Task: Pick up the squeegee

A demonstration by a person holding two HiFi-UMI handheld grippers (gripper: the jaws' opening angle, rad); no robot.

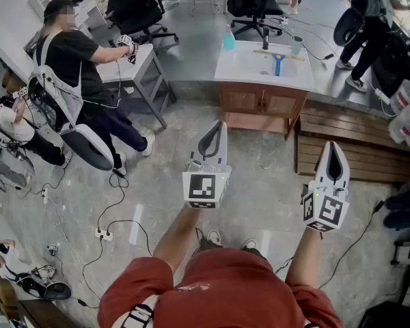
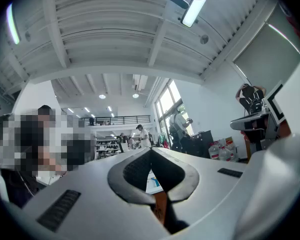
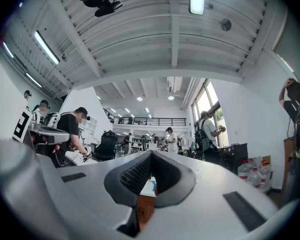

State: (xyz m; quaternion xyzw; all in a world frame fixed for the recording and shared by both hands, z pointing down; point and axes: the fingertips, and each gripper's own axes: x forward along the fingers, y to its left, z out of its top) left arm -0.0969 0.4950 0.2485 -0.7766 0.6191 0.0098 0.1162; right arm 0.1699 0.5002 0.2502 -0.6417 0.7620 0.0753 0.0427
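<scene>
The squeegee [image 1: 278,61], blue-handled with a pale blade, lies on the white counter [image 1: 246,67] of a wooden cabinet far ahead, in the head view. My left gripper [image 1: 214,126] and right gripper [image 1: 333,145] are held out level over the floor, well short of the cabinet and pointing toward it. Both are shut with nothing between the jaws. The tips also meet in the left gripper view [image 2: 151,149] and in the right gripper view [image 3: 151,154]. A sliver of the white counter [image 2: 151,184] shows through the hollow behind the tips.
A teal spray bottle [image 1: 229,39] and a grey cup [image 1: 297,45] stand on the counter. Wooden pallets [image 1: 348,149] lie right of the cabinet. A person in black [image 1: 82,74] works at a small table [image 1: 140,70] on the left. Cables and a power strip [image 1: 104,234] cross the floor.
</scene>
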